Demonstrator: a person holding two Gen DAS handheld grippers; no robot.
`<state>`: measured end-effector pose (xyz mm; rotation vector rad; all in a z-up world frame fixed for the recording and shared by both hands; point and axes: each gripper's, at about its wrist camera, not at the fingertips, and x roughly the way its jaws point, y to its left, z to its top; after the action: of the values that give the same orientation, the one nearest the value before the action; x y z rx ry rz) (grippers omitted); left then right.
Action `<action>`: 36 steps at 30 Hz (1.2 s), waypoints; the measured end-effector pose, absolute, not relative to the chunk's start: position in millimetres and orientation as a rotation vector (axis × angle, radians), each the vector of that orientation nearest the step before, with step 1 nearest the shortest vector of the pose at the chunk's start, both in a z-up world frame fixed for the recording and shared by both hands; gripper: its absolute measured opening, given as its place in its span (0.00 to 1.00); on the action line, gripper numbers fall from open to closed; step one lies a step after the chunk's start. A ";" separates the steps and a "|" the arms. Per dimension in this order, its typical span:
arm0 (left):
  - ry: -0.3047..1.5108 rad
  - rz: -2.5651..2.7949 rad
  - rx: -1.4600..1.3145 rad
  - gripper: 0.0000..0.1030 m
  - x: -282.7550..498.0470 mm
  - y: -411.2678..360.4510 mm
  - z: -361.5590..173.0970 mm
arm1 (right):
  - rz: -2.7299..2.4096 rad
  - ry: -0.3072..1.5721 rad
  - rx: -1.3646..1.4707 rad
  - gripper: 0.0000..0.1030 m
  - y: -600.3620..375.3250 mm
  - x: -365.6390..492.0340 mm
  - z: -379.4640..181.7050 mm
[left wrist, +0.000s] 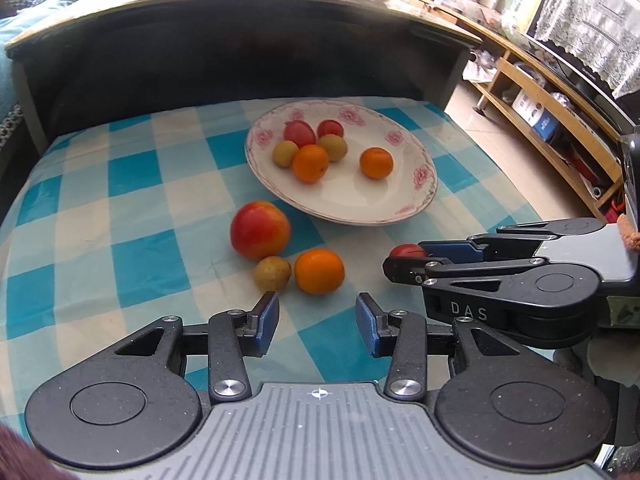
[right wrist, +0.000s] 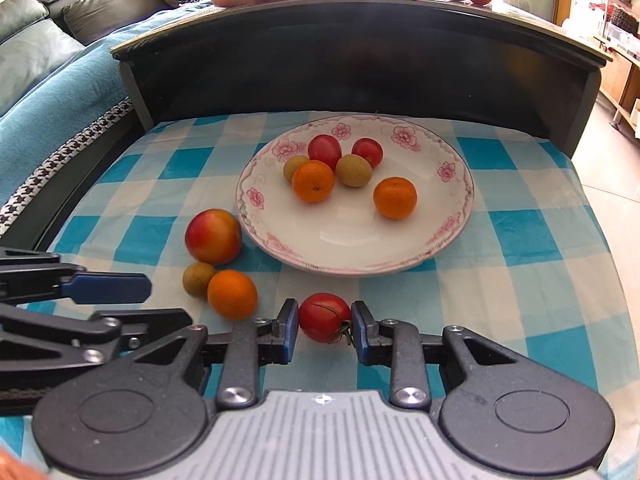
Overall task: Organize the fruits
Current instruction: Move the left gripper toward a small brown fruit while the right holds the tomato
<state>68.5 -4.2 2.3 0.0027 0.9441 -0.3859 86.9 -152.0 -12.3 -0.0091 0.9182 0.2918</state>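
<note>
A white floral plate (right wrist: 448, 236) on the blue checked cloth holds two oranges, two red tomatoes and two small green-brown fruits; it also shows in the left wrist view (left wrist: 352, 208). Beside it on the cloth lie an apple (right wrist: 213, 235), a small green-brown fruit (right wrist: 197, 278) and an orange (right wrist: 232, 294). My right gripper (right wrist: 325, 322) is shut on a red tomato (right wrist: 323, 317) low over the cloth, in front of the plate. My left gripper (left wrist: 318, 322) is open and empty, just behind the loose orange (left wrist: 319, 271).
A dark raised table edge (right wrist: 360, 60) stands behind the cloth, with more fruit and a red bag on top. A sofa (right wrist: 48, 80) lies left. Wooden shelves (left wrist: 560, 120) and tiled floor are to the right of the table.
</note>
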 end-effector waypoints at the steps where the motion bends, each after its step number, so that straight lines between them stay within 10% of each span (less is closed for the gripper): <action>1: 0.941 -0.385 0.008 0.49 68.8 -4.0 1.4 | 0.294 0.920 -0.008 0.31 -152.8 85.4 -12.5; 36: 0.926 -0.406 0.047 0.47 82.7 -13.0 -8.2 | 0.343 0.937 0.036 0.31 -162.4 75.5 -16.4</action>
<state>82.7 -13.0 -8.2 0.0469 0.9262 -0.4059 75.5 -162.4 -16.4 0.0357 0.9367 0.3433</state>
